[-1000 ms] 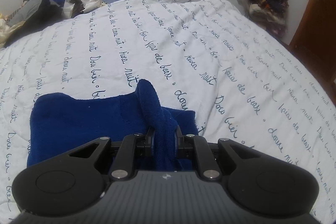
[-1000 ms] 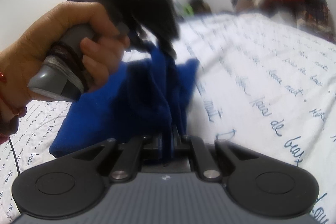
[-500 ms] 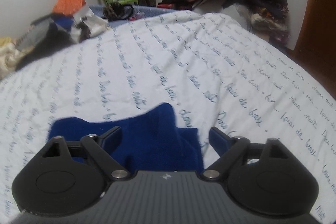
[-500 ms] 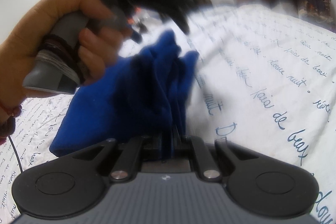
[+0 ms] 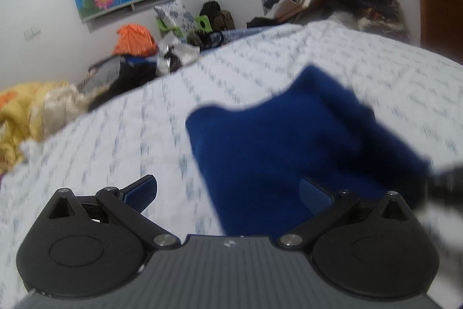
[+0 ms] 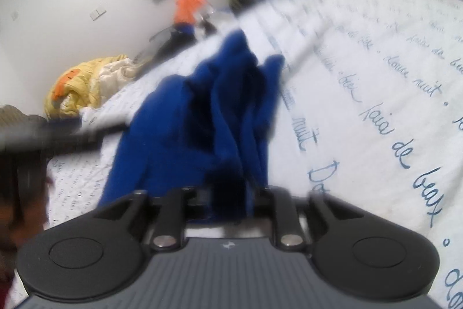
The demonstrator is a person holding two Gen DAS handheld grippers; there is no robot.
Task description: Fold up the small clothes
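Your blue cloth (image 6: 202, 118) is bunched into soft, fuzzy folds, lifted off the white bedsheet (image 6: 376, 71) printed with cursive writing. Your right gripper (image 6: 231, 193) is pinched tight on its near edge. Your left gripper (image 5: 228, 193) hangs beside the cloth, fingers spread wide, gripping nothing.

Matt blue fleecy cloth garment (image 5: 292, 141), white quilted cotton bedspread (image 5: 130, 141), matt black plastic hand-held gripper (image 5: 228, 194)
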